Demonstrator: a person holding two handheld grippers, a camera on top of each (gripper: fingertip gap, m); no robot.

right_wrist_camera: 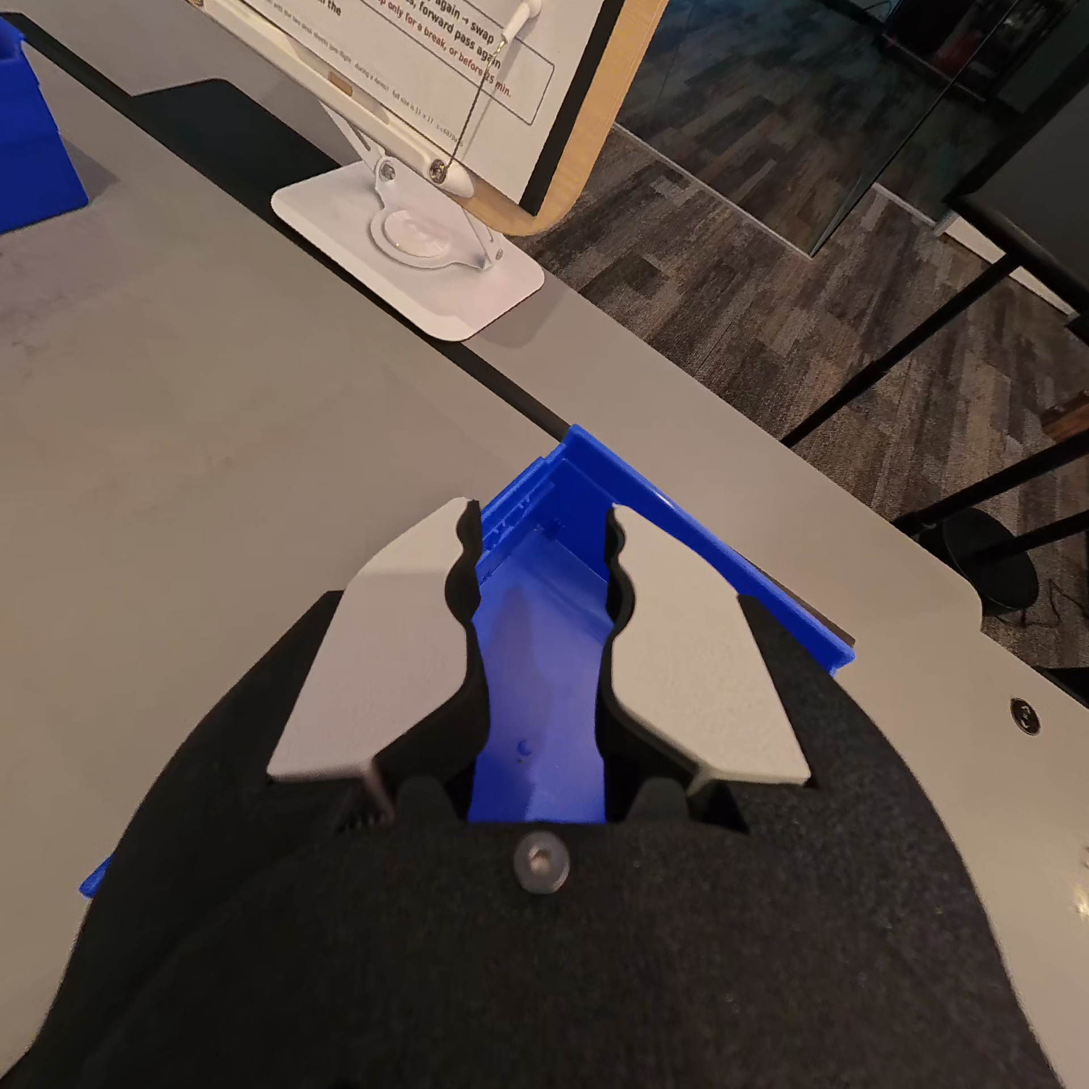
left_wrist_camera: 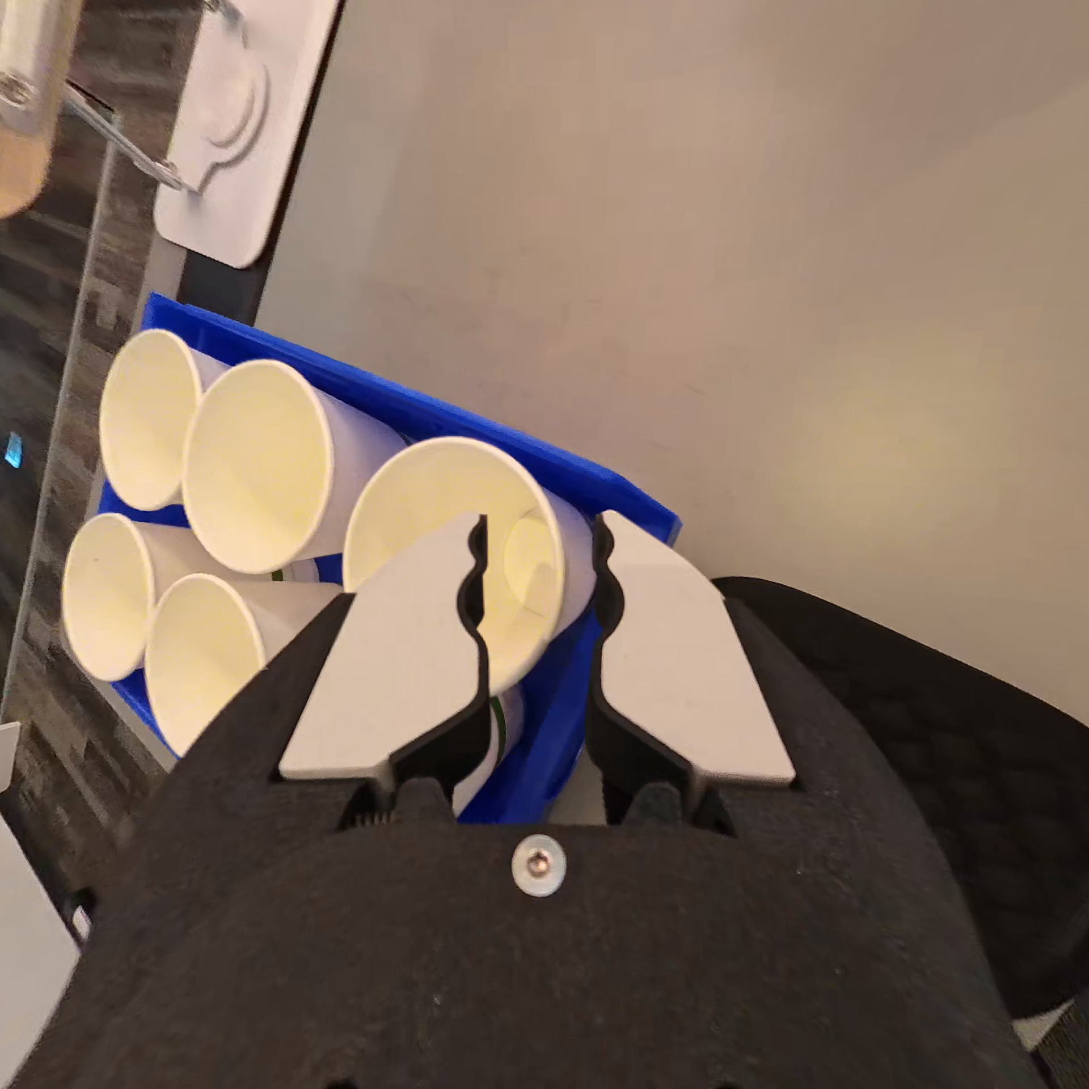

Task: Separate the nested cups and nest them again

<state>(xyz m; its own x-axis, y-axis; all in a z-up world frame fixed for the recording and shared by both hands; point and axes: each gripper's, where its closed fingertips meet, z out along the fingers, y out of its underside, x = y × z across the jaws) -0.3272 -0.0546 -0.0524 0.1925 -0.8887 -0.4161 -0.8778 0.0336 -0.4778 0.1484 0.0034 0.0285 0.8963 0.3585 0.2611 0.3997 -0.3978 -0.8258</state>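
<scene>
Left hand-held gripper (left_wrist_camera: 541, 545) is released, its fingers straddling the rim wall of the nearest cup (left_wrist_camera: 448, 530), not yet pinching. Five white cups lie in a blue bin (left_wrist_camera: 530, 454) on the counter (left_wrist_camera: 707, 236). Right hand-held gripper (right_wrist_camera: 539, 530) is released too, over another blue bin (right_wrist_camera: 539, 677).
</scene>
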